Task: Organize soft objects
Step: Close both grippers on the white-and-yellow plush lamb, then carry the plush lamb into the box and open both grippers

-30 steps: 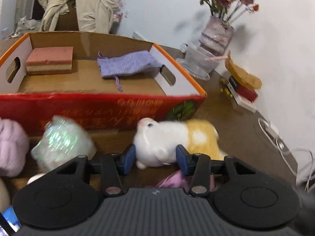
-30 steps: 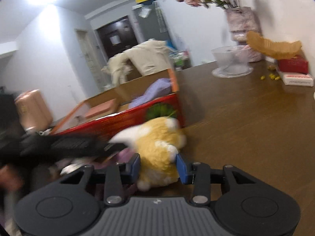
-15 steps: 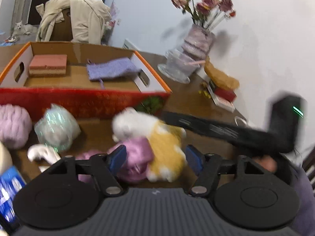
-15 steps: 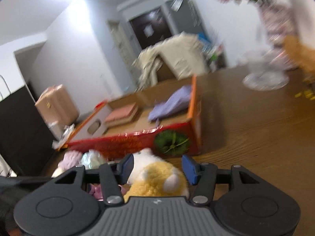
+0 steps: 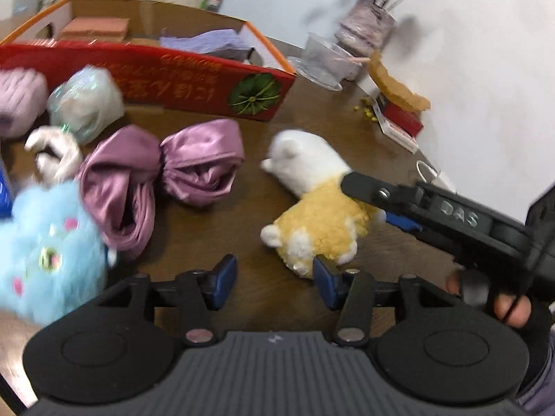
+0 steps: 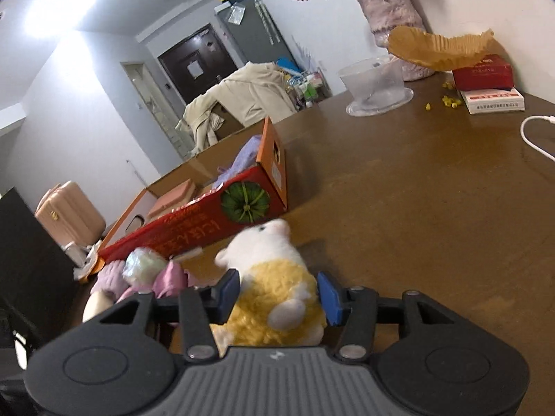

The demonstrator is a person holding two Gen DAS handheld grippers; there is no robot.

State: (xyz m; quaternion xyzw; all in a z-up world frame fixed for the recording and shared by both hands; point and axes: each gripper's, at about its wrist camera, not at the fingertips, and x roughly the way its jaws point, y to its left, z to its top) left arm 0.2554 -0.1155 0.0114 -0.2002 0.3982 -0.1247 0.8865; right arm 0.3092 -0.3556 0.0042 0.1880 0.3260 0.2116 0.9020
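A white and yellow plush toy [image 5: 312,208] lies on the brown table, right of a purple satin bow [image 5: 173,166]. My right gripper [image 5: 367,201] reaches in from the right and is shut on the toy's yellow body; in the right wrist view the toy [image 6: 277,294] fills the gap of that gripper [image 6: 277,293]. My left gripper [image 5: 274,284] hovers just in front of the toy with its jaws closing and only bare table between them. The red cardboard box [image 5: 156,69] behind holds a pink sponge block [image 5: 93,29] and a lilac pouch [image 5: 204,41].
A blue fluffy toy [image 5: 45,242], a pale curled plush [image 5: 55,152], an iridescent bundle [image 5: 83,100] and pink knit [image 5: 17,100] crowd the left. At the back right stand a clear bowl [image 5: 322,66], a flower vase [image 5: 364,24], small boxes [image 5: 399,121] and a white cable [image 6: 534,138].
The left gripper backed off the plush toy, which it had between its fingers. The right gripper carried the toy to the right, away from the purple bow. A blue fluffy toy came into view.
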